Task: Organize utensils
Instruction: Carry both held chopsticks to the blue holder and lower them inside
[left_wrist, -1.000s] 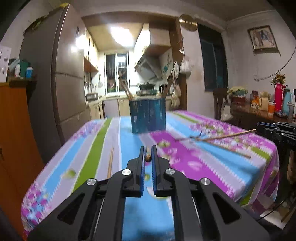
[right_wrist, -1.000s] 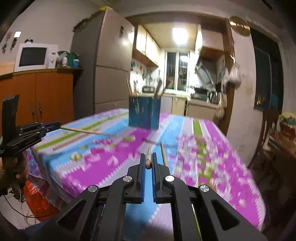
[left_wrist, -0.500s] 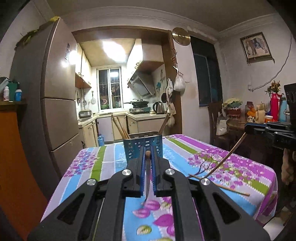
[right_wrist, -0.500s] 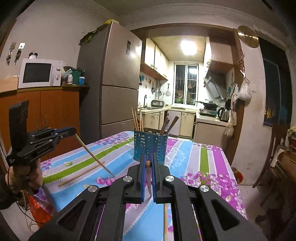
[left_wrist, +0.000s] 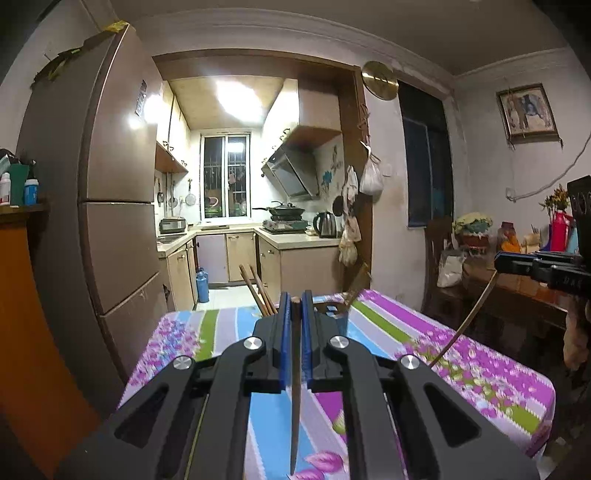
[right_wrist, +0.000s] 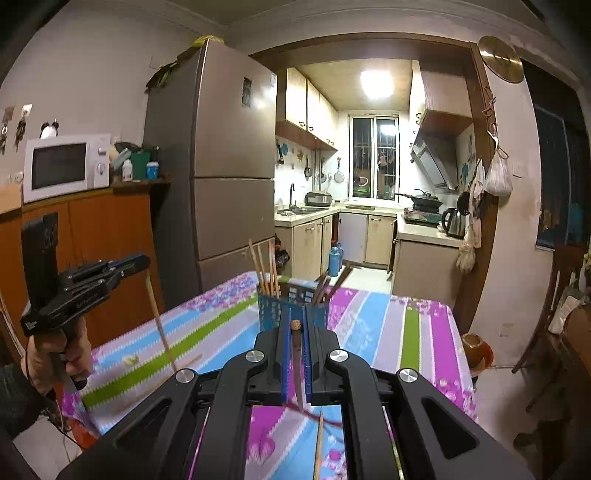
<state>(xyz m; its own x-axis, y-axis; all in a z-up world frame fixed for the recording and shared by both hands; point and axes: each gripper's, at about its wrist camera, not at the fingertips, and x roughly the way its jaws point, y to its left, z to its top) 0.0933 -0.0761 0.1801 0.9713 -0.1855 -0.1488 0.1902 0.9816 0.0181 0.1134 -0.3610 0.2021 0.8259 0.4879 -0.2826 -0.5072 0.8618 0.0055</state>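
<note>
Left to right, seen from my two wrist cameras. At far left, my left claw (right_wrist: 142, 261) is held above the near-left edge of the worktop (right_wrist: 369, 332); my hand (right_wrist: 55, 354) wraps its grip. It is clenched on a light wooden chopstick (right_wrist: 159, 321), which hangs steeply from the fingertips, its lower end pointing at the striped floral cloth. In that claw's own view the same chopstick (left_wrist: 294, 387) runs between the blue pads (left_wrist: 283, 343), butt end level with the fingertips and point hanging below them. One loose chopstick (right_wrist: 188, 360) lies flat on the cloth near a green stripe.

Centre: the blue perforated utensil holder (right_wrist: 271, 310) stands upright on the worktop's far half, directly beyond my right claw (right_wrist: 296, 321). Several chopsticks (right_wrist: 262, 267) lean in its left part; darker utensil handles (right_wrist: 325, 284) lean in its right part.

Right: my right claw is clenched on a dark chopstick (right_wrist: 296, 365), butt end at the fingertips and point slanting down. Another loose chopstick (right_wrist: 318, 446) lies on the cloth beneath this claw. From the left camera, the right claw (left_wrist: 496, 263) appears at the far right edge, its chopstick (left_wrist: 469, 317) slanting down toward the worktop (left_wrist: 480, 373).
</note>
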